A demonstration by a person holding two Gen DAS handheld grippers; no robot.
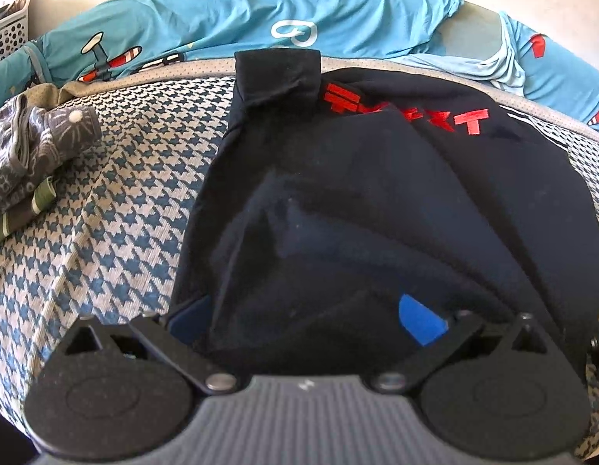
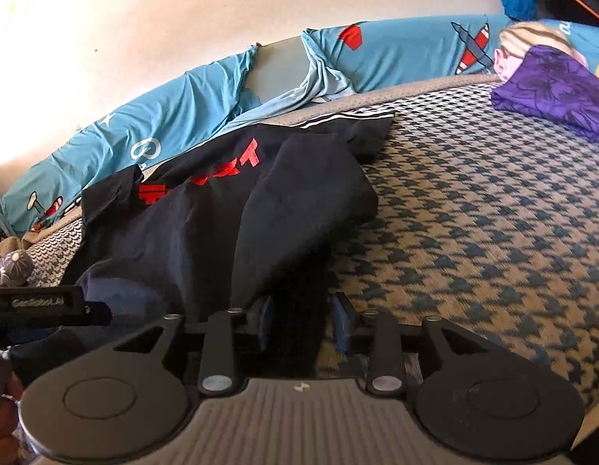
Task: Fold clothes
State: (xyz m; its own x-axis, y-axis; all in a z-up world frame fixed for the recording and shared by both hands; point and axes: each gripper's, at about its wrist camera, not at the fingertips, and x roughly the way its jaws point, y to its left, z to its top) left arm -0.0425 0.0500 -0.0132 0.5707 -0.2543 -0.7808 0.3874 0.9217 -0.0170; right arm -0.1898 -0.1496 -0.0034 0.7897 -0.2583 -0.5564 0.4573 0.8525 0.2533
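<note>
Dark navy shirt (image 1: pixel 376 201) with red lettering (image 1: pixel 469 122) is seen bunched mid-frame in the left wrist view, draped over the houndstooth bed cover (image 1: pixel 117 209), one sleeve pointed to the upper centre; near hem looks lifted, probably so it can be carried over as a fold. Left gripper (image 1: pixel 305 319) is spread wide with cloth lying between the blue pads, nothing pinched as far as can be told. In the right wrist view the right gripper (image 2: pixel 305 323) is held with a gap between the fingers, dark cloth hanging into it from the shirt's near corner; a firm grip cannot be confirmed, pads not seen pressed on it. Fold stage is judged partial: halves overlapped, edges uneven. Grey patterned garments (image 1: pixel 32 147) are piled at left edge of the left view, purple cloth (image 2: pixel 558 89) at upper right of the right view. Blue cartoon sheet (image 1: pixel 229 19) is bunched along the far bed edge against a pale wall (image 2: pixel 144 38)
</note>
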